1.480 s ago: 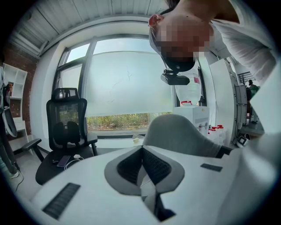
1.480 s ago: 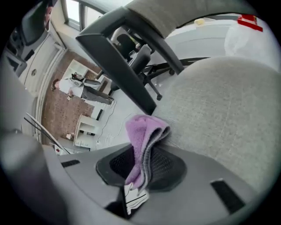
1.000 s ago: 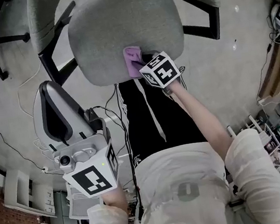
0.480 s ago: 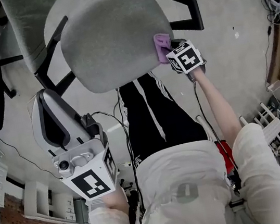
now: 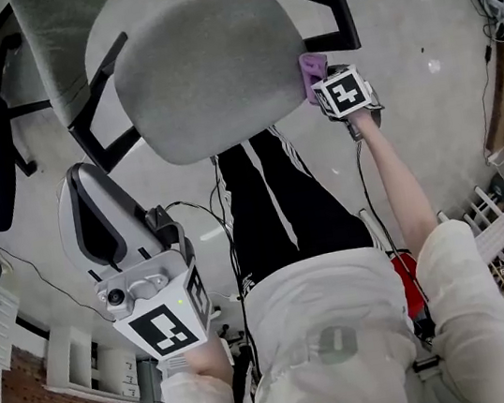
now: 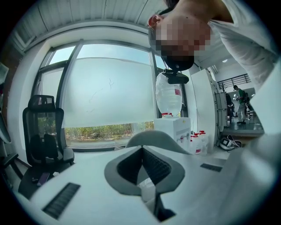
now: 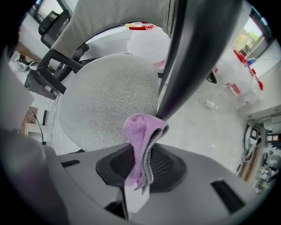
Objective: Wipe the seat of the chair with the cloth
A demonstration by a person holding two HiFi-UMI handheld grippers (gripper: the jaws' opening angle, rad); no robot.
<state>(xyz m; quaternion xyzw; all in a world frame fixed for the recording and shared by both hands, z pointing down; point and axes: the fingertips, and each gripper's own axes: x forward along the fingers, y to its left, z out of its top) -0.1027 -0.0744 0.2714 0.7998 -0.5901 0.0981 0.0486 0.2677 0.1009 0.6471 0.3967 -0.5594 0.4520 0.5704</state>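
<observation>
The grey padded chair seat (image 5: 203, 71) fills the top of the head view, and in the right gripper view the seat (image 7: 105, 101) lies ahead to the left. A purple cloth (image 5: 312, 70) sits at the seat's right edge, beside the black armrest post (image 7: 193, 52). My right gripper (image 5: 320, 79) is shut on the cloth (image 7: 139, 127), which bunches up out of the jaws; I cannot tell whether it touches the seat. My left gripper (image 5: 92, 212) is held low at the left, away from the chair, with its jaws closed together on nothing (image 6: 142, 149).
Black armrests (image 5: 338, 26) (image 5: 96, 111) flank the seat, with the grey backrest (image 5: 54, 28) behind. The person's black trousers (image 5: 273, 211) stand at the seat's front. Cables (image 5: 192, 210) trail on the floor. A black office chair (image 6: 41, 132) and a water dispenser (image 6: 169, 94) show near the window.
My right gripper has carried the cloth rightward along the seat's front, from near the middle to the right edge by the armrest. The left gripper has barely moved.
</observation>
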